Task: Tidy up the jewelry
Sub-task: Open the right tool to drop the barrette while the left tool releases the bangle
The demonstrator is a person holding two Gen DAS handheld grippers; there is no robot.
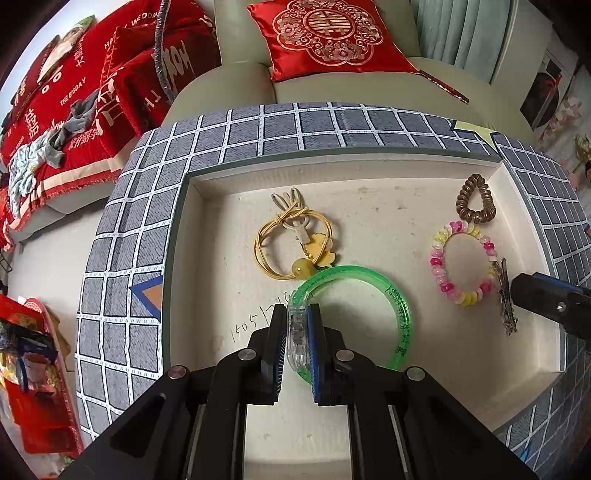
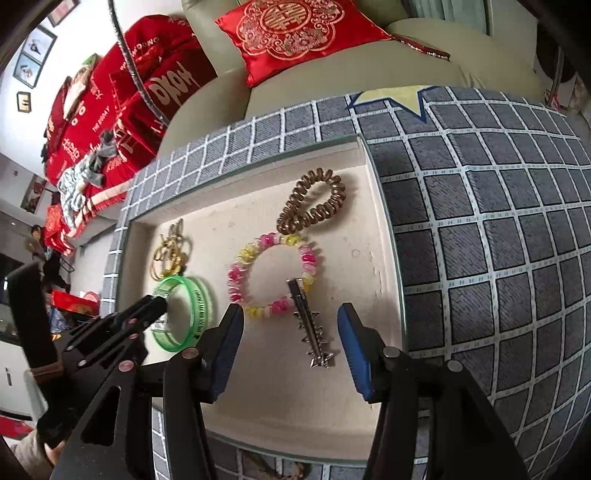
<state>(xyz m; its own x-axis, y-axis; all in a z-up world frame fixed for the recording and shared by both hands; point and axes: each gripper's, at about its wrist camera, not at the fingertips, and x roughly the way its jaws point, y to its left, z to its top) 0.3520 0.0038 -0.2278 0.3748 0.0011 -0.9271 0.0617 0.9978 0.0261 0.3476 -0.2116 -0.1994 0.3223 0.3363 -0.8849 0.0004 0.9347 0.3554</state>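
A shallow cream tray [image 1: 332, 166] holds the jewelry. My left gripper [image 1: 297, 314] is shut on the clear clasp section of a green translucent bangle [image 1: 402, 314], which curves off to its right on the tray floor. The right wrist view shows my right gripper [image 2: 290, 310] open, with a silver hair clip [image 2: 312, 332] lying on the tray between its blue pads, touching neither. The clip's far end overlaps a pink and yellow bead bracelet [image 2: 236, 280]. A brown spiral hair tie [image 2: 314, 214] lies beyond it, and a yellow hair tie with charms [image 1: 291, 236] lies mid-tray.
The tray sits on a grey cloth with a white grid pattern [image 2: 498, 221]. Behind it is a beige sofa [image 1: 332, 88] with a red embroidered cushion [image 1: 328, 33] and red bedding [image 1: 74, 96] to the left. Red boxes and clutter [image 1: 33, 369] lie low on the left.
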